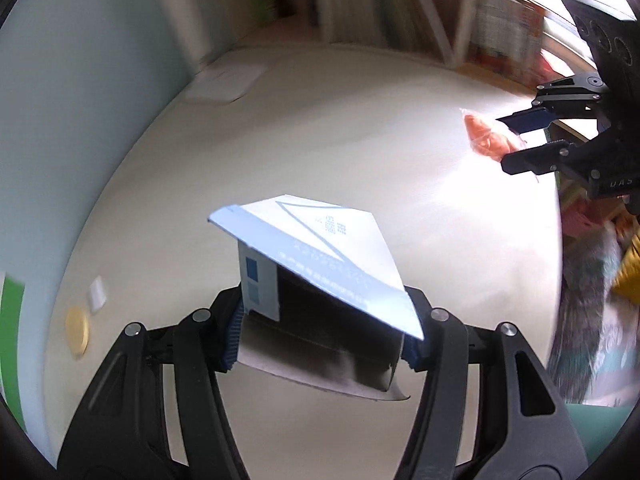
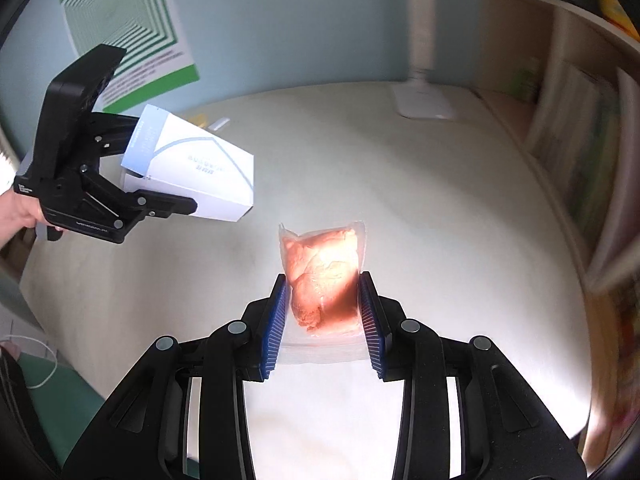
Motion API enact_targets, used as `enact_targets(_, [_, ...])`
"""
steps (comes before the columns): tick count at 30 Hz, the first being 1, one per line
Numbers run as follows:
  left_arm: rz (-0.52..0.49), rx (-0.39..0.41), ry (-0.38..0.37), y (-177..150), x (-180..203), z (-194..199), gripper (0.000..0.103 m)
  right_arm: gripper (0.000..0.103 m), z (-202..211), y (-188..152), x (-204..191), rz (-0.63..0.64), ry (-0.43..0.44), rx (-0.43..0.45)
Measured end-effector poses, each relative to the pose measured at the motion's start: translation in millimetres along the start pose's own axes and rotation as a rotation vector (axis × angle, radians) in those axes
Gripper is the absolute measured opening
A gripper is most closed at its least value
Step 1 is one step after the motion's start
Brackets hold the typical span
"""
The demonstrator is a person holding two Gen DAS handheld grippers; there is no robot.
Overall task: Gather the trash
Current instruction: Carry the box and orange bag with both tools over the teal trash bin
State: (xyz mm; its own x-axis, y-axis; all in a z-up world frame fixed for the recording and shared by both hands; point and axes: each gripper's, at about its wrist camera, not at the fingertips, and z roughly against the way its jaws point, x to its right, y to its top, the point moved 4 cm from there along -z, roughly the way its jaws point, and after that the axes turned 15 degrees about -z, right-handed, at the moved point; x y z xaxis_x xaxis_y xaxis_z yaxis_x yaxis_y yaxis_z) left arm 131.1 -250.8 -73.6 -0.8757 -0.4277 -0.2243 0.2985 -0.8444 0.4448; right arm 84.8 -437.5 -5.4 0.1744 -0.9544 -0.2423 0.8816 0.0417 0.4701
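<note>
My left gripper is shut on a white and light-blue cardboard box with an open flap, held above the pale table. The right wrist view shows the same box in the left gripper, up at the left. My right gripper is shut on a clear plastic bag of orange-pink stuff, held above the table. In the left wrist view the bag and the right gripper are at the far right.
A white lamp base stands at the table's far edge. A bookshelf with books lines the right side. A green-striped poster hangs on the blue wall. A yellow disc and a small white piece lie at the table's left.
</note>
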Motion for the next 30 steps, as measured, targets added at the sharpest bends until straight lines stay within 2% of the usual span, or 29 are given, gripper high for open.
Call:
enact_targets(8, [-0.229,0.052,-0.124,59,115,-5,0.056,0.036,76,-89,59,-0.166,-0.107,0.034])
enact_targets(17, [-0.446,0.091,-0.257,95,240,-3,0.056,0.036,143,-202,108,-0.379,-0.209,0.055])
enact_targets(21, [-0.523,0.084,-0.318,105,297,-7,0.056,0.036,157,-243,123,-0.459,-0.228,0.058])
enact_targets(26, [-0.574,0.053,-0.375,100,339,-18,0.056,0.036,156,-291,137,-0.553,-0.229,0.043])
enact_targets(30, [-0.593,-0.007,-0.41,95,372,-45,0.056,0.036,145,-319,149,-0.626,-0.213,0.029])
